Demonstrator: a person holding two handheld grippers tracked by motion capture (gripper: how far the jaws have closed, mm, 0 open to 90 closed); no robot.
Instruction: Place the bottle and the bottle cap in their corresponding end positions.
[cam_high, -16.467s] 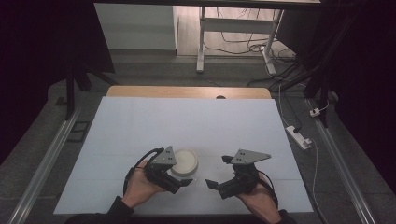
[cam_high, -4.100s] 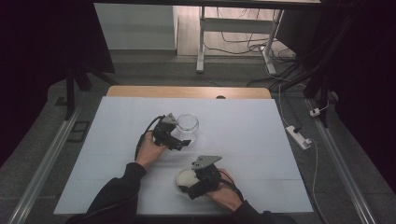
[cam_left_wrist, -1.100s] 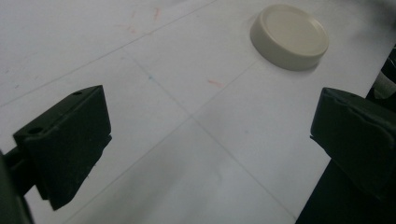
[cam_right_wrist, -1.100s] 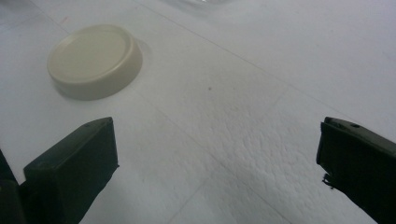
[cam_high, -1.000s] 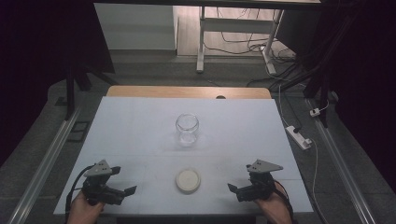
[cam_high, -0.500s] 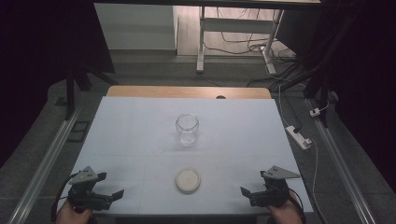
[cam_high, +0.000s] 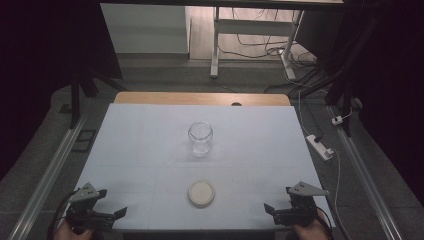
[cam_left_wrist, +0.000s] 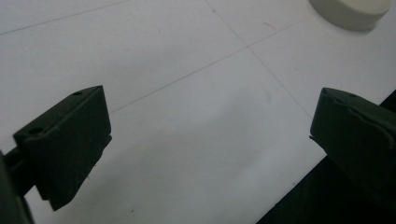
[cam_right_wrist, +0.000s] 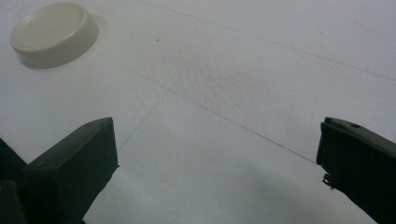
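The glass jar (cam_high: 200, 139) stands upright and open at the centre of the high view, on the white table (cam_high: 260, 140). Its cream lid (cam_high: 201, 193) lies flat below it, well apart, in the lower middle of the frame. With jar and lid separated and nothing held, the job looks finished. The left gripper (cam_high: 107, 216) sits at the lower left, the right gripper (cam_high: 274, 213) at the lower right, both with jaws spread wide and empty.
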